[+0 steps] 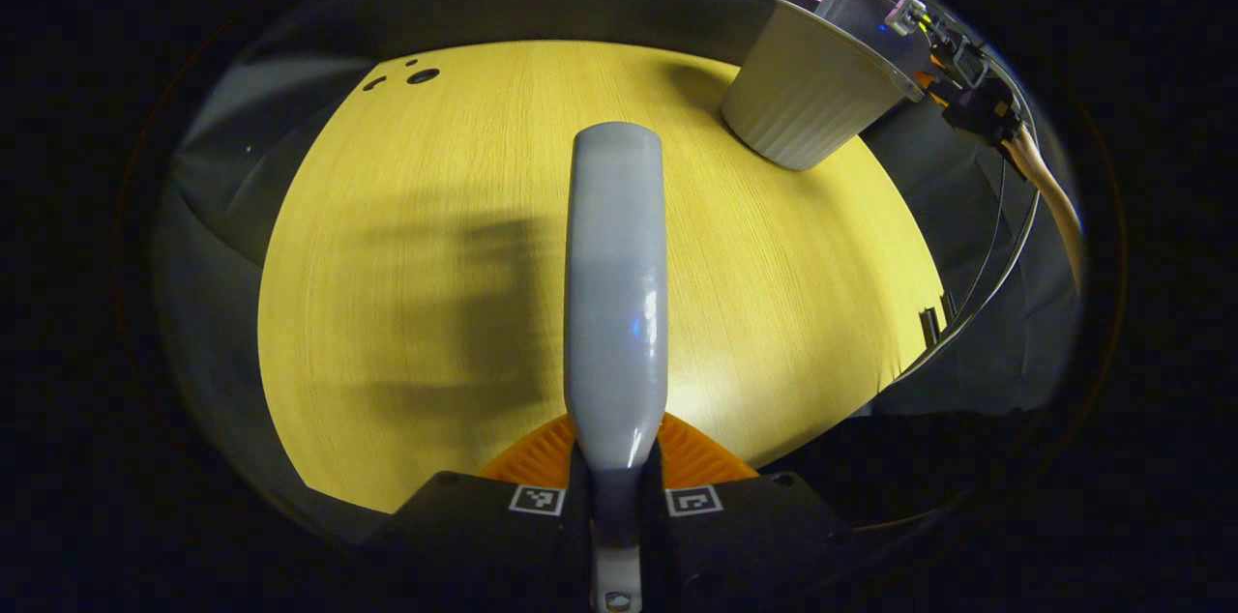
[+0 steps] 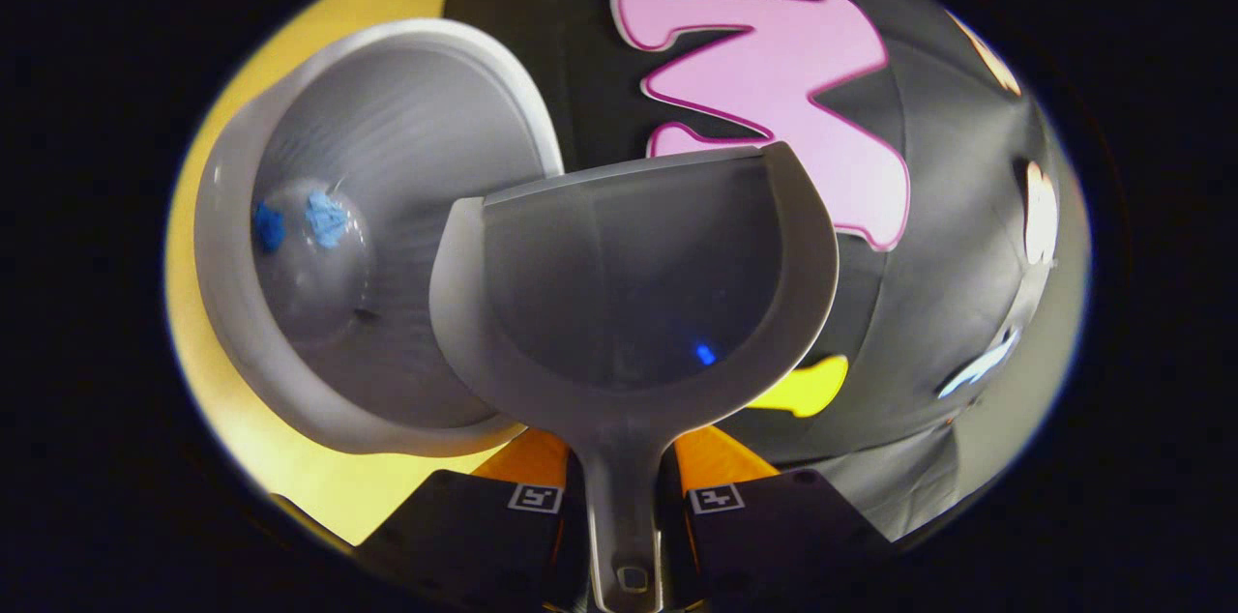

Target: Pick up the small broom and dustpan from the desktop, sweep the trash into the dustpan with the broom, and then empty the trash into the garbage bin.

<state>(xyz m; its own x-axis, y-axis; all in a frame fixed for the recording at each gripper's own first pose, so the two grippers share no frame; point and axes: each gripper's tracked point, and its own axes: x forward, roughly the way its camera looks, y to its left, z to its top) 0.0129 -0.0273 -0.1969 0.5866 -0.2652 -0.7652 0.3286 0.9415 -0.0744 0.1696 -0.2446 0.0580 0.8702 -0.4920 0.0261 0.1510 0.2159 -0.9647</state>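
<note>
Left gripper (image 1: 616, 482) up over the desk, and it's pinching the broom (image 1: 616, 284) by its handle, both fingers pressed on the narrow grey stem low in the left gripper view. The broom reads as a long, smooth, pale grey piece, rounded at the far end, glossy with a small glint along its side, and it reaches straight out over the yellow wood-grain desktop (image 1: 406, 236). A soft shadow lies on the wood to its left. Far corner of the desk, the garbage bin (image 1: 808, 96): off-white, ribbed outside, flaring toward its rim. Cables (image 1: 987, 110) hang just beyond it.

Over to the right gripper view. Right gripper (image 2: 622, 497) is clamped on the dustpan (image 2: 633, 294), fingers squeezing the slim handle where it comes down between them. The pan is light grey, scoop-shaped with a raised rim around the sides and a straight front lip at the top; its inside looks bare apart from a small blue glint. Just to its left, the bin's (image 2: 387, 236) open mouth faces the camera, pan rim overlapping bin rim in this view. Down at the bin's bottom sit blue crumpled scraps (image 2: 308, 221).
</note>
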